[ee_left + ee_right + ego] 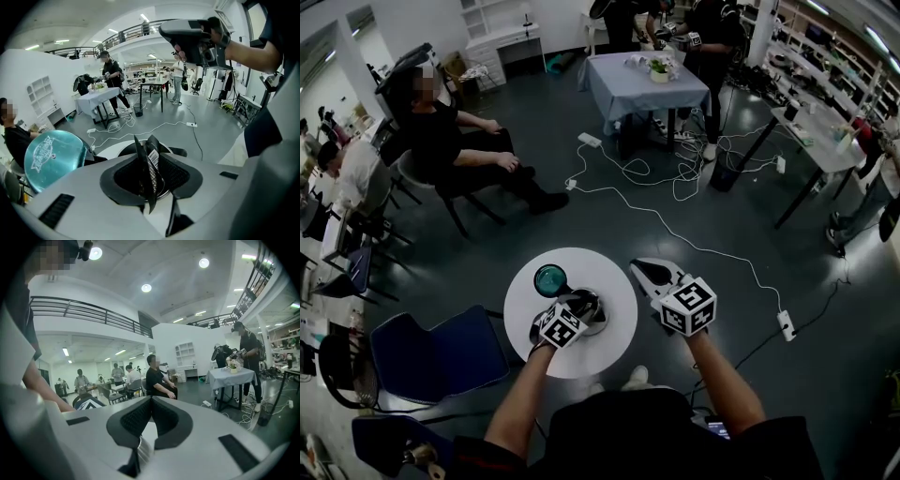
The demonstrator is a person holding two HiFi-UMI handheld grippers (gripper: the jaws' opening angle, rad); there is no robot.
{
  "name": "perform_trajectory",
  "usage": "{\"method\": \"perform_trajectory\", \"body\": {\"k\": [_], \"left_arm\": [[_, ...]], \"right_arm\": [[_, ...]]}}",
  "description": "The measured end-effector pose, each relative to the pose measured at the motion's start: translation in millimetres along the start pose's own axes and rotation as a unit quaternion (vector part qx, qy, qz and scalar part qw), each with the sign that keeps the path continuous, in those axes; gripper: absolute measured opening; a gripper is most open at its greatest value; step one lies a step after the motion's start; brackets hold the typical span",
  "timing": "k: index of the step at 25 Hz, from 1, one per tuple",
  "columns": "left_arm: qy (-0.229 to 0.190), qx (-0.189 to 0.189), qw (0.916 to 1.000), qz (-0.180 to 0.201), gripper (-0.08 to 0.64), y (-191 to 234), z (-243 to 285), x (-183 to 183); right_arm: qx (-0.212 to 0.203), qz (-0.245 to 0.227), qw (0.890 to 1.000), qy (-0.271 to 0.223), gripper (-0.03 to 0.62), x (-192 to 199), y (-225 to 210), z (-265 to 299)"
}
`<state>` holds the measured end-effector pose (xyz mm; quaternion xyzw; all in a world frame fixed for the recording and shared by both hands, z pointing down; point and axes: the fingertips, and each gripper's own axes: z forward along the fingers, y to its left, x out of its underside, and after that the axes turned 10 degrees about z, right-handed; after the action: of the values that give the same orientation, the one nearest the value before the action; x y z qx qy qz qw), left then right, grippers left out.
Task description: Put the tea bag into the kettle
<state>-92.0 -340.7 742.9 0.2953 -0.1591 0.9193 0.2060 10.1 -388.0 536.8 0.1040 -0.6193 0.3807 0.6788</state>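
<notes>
The tea bag (151,159), a thin black sachet with a barcode label, stands upright between the jaws of my left gripper (152,180). Those jaws are open, with a gap on each side of the sachet. Directly under it is the kettle's round open mouth (125,151). In the head view my left gripper (574,314) hangs over the metal kettle (596,309) on the round white table (609,272). The teal lid (550,278) lies beside the kettle. My right gripper (639,268) floats off the table's right edge, jaws shut (150,401), nothing visibly held.
A blue chair (441,352) stands close to the table's left. A person sits on a chair (455,150) farther back. White cables and a power strip (786,325) run over the dark floor at right. A cloth-covered table (647,84) and desks stand beyond.
</notes>
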Motion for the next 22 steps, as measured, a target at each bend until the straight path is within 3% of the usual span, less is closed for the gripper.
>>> {"method": "perform_trajectory", "body": {"k": [22], "left_arm": [[-0.014, -0.04, 0.999, 0.013, 0.107, 18.6, -30.8, -7.3]], "right_arm": [[0.001, 0.013, 1.0, 0.009, 0.018, 12.1, -2.5, 4.9]]}}
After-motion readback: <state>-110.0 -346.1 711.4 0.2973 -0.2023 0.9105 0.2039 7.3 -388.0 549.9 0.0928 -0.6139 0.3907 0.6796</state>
